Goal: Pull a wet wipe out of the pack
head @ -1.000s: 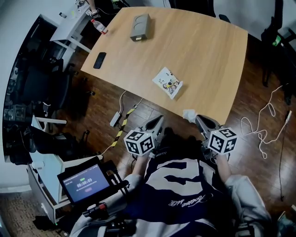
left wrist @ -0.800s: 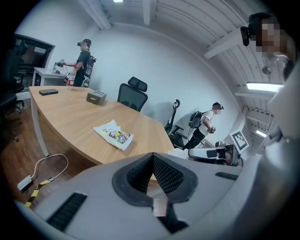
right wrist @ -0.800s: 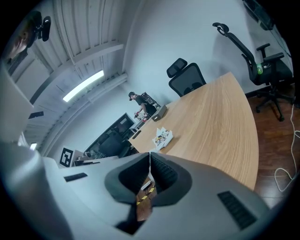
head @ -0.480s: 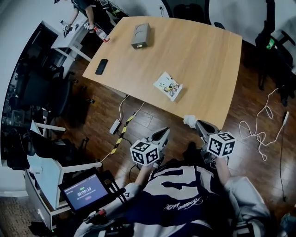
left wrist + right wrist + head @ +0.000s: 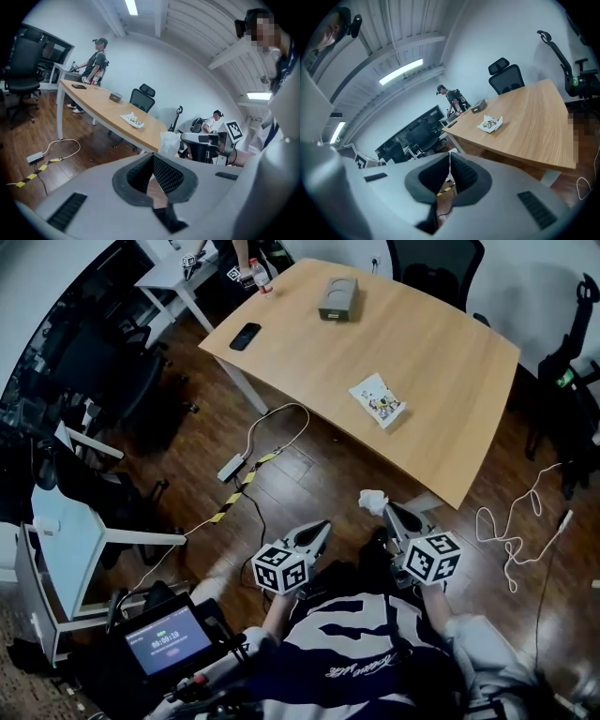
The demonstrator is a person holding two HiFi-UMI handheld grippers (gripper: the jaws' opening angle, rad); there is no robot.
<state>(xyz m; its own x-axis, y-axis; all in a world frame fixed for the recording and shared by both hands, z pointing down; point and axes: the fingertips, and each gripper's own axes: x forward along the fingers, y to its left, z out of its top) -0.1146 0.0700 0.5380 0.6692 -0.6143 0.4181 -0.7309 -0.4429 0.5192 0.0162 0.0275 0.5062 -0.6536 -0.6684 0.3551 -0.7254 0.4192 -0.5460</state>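
My right gripper (image 5: 387, 510) pinches the wet wipe (image 5: 373, 501) at lower centre. My left gripper (image 5: 324, 525) is closed on nothing. The pack (image 5: 379, 399) lies on the table (image 5: 450, 352), upper right.

Pack (image 5: 379, 399): lay on table (image 5: 450, 352), mid-surface.
Box (image 5: 337, 298): sat at table's far end; phone (image 5: 246, 336) to its left.
Wet wipe (image 5: 373, 501): hung at right gripper (image 5: 387, 509) tip, before table.
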